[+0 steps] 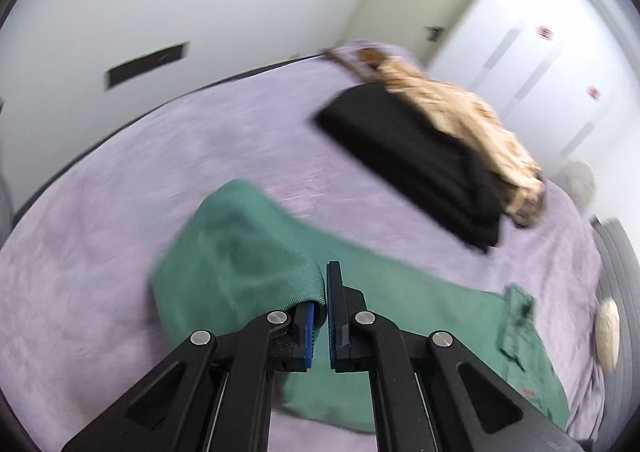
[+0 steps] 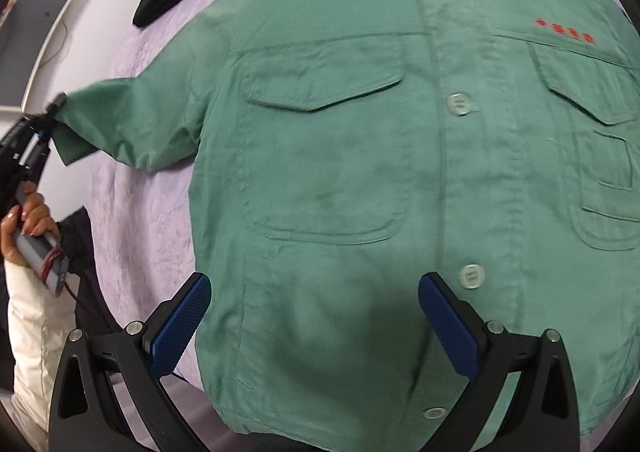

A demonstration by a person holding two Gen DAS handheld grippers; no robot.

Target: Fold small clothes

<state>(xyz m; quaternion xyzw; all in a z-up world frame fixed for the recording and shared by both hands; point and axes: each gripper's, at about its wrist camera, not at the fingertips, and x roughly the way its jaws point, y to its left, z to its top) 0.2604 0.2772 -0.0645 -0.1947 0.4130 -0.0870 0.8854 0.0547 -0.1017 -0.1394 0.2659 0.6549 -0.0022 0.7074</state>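
Observation:
A small green button shirt lies front up on a lilac bedcover, collar at the far side. My left gripper is shut on the shirt's sleeve and holds its cuff lifted off the cover; the same gripper shows at the left edge of the right wrist view, pinching the sleeve end. My right gripper is open and empty, hovering over the shirt's lower front near the hem, its blue pads wide apart.
A folded black garment and a tan patterned garment lie at the far side of the bed. White walls and a door stand behind. A grey headboard is at the right edge.

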